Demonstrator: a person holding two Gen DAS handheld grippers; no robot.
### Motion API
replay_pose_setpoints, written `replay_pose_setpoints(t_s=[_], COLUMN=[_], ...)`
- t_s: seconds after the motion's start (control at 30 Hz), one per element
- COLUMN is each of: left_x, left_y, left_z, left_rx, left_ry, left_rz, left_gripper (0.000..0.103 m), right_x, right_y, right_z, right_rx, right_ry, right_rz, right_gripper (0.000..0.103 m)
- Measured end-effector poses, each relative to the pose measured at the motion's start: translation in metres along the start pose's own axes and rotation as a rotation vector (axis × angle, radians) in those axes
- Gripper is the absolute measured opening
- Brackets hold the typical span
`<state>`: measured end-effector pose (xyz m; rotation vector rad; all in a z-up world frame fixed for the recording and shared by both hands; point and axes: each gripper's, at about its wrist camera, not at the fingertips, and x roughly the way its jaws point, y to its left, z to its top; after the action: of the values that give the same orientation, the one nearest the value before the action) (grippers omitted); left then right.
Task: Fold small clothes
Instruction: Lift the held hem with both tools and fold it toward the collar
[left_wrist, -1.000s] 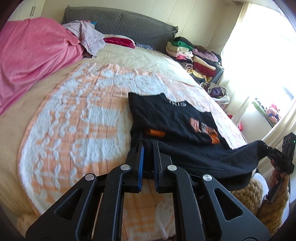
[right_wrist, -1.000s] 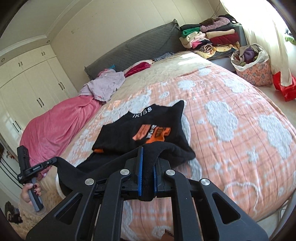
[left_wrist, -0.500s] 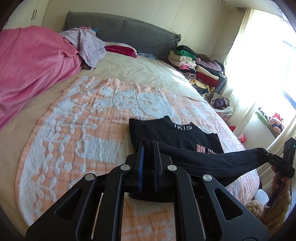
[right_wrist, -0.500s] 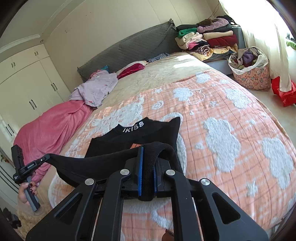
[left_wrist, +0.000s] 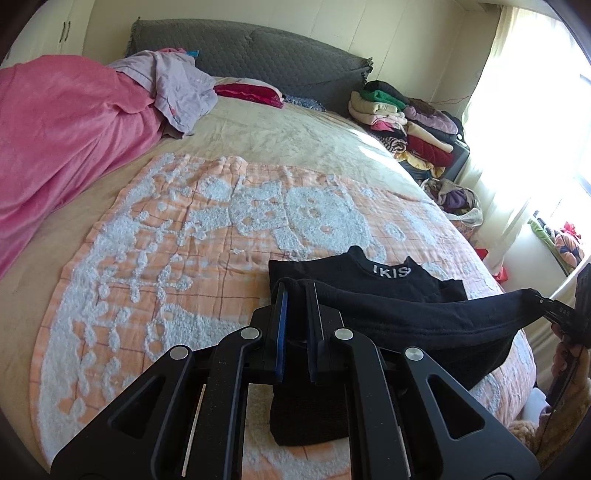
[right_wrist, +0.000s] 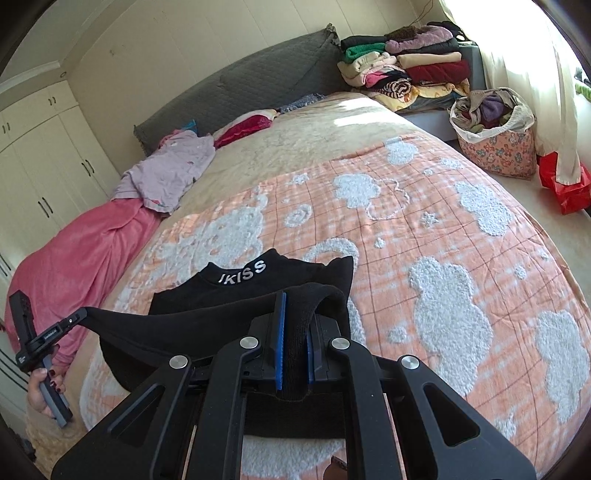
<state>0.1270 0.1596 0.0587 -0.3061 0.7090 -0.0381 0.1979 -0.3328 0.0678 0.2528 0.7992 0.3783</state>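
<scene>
A small black shirt (left_wrist: 406, 317) with white "IKISS" lettering at the collar lies on the orange and white blanket (left_wrist: 207, 236). Its lower hem is lifted and stretched between both grippers, carried over the collar half. My left gripper (left_wrist: 297, 295) is shut on the hem's left corner. My right gripper (right_wrist: 295, 306) is shut on the hem's right corner. In the right wrist view the shirt (right_wrist: 258, 291) shows its collar, and the left gripper (right_wrist: 79, 316) holds the far corner. The orange print is hidden under the fold.
A pink quilt (left_wrist: 62, 140) and a lilac garment (left_wrist: 177, 88) lie at the bed's left. Stacked folded clothes (right_wrist: 406, 70) and a floral bag of clothes (right_wrist: 495, 136) stand beside the bed on the right. A grey headboard (left_wrist: 258, 51) is behind.
Both grippers have carried the shirt's hem forward toward the collar. The orange print is now covered, and only the collar band still shows beyond the hem.
</scene>
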Motion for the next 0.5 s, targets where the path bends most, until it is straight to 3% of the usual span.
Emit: replay_pose_setpoints(t_s=[0.43, 0.5], left_x=[0.064, 0.067], left_y=[0.012, 0.012], left_z=[-0.007, -0.009], left_rx=[0.006, 0.018], left_ry=[0.080, 0.080], left_rz=[0.056, 0.071], left_gripper=[0.004, 0.007], right_x=[0.073, 0.078], right_y=[-0.016, -0.020], right_z=[0.001, -0.001], right_rx=[0.012, 0.016], right_ry=[0.130, 0.142], right_rz=[-0.118, -0.129], right_gripper=[0.008, 0.017])
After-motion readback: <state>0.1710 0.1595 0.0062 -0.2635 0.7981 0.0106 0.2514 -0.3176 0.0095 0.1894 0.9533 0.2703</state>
